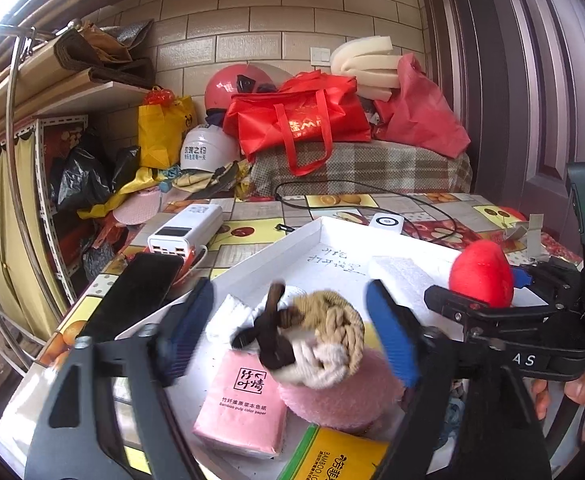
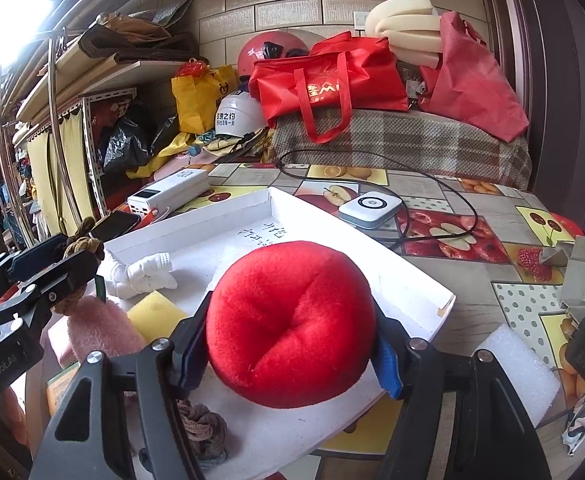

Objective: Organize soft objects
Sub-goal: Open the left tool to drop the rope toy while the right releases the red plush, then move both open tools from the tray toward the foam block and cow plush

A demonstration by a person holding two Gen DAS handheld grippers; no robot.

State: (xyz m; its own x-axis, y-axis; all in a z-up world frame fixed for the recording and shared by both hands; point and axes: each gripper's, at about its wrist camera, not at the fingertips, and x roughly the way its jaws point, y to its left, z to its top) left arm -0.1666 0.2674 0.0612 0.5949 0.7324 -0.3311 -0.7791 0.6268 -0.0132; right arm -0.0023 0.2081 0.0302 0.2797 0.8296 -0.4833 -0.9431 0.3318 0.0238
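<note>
Your right gripper (image 2: 292,344) is clamped on a round red plush ball (image 2: 292,320), fuzzy with a stitched crease, held over the near end of the shallow white cardboard tray (image 2: 372,248). Your left gripper (image 1: 292,320) has its blue-padded jaws spread wide on either side of a knotted rope toy (image 1: 324,332) of tan, cream and dark brown strands, touching neither side (the left pad is motion-blurred). The toy sits on a fluffy pink plush (image 1: 340,400).

In the tray lie a white knotted cloth (image 2: 140,276), a yellow sponge block (image 2: 156,316), a white foam slab (image 1: 404,276) and a second braided knot (image 2: 200,428). Handwriting marks the tray floor, unreadable.

Beside the pink plush, a pink tissue pack (image 1: 244,404) reads "Bamboo pulp color paper"; a yellow-green pack (image 1: 340,460) shows "BAMBOO". The left gripper's body reads "GenRobot.AI".
</note>
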